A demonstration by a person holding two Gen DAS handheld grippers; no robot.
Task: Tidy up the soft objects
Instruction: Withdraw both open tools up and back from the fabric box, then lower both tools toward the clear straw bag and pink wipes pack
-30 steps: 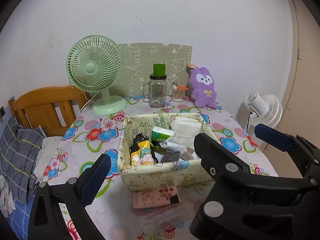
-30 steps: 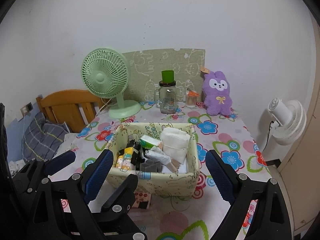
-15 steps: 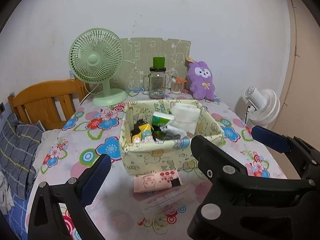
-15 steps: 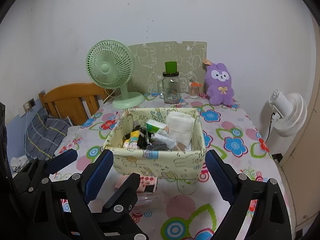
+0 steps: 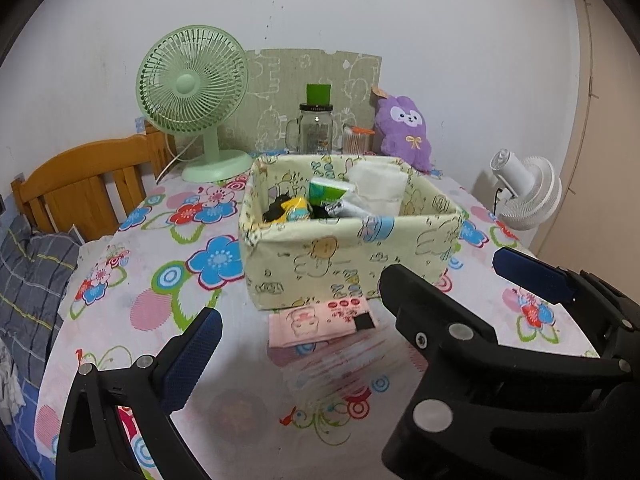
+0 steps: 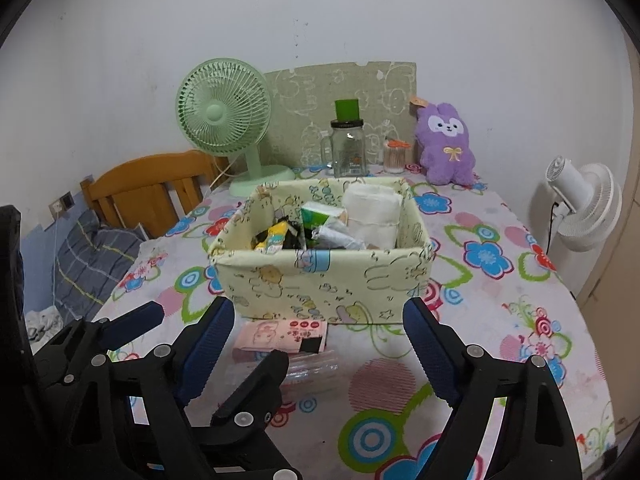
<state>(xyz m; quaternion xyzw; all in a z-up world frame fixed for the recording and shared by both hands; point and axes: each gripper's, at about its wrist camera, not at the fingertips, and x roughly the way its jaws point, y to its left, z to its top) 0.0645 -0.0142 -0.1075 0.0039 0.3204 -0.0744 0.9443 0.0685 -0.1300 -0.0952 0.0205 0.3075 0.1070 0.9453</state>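
A pale yellow fabric basket [image 5: 344, 256] [image 6: 320, 284] stands mid-table, holding a white folded cloth [image 5: 378, 188] [image 6: 372, 216], a green tissue pack [image 5: 328, 192] and several small packets. A pink tissue pack [image 5: 320, 322] [image 6: 284, 336] lies in front of it, beside a clear plastic packet [image 5: 340, 364]. A purple plush rabbit [image 5: 406, 132] [image 6: 446, 144] sits at the back right. My left gripper [image 5: 360, 312] is open and empty near the front. My right gripper [image 6: 320, 348] is open and empty, over the pink pack.
A green desk fan [image 5: 192, 100] [image 6: 228, 120], a glass jar with a green lid [image 5: 316, 128] and a toothpick holder [image 5: 356, 140] stand at the back. A wooden chair [image 5: 80, 184] is left. A white fan [image 6: 580, 208] is beyond the right edge.
Both grippers have pulled back and dropped lower, so the basket looks farther and is seen more from the side. Both stay open and empty.
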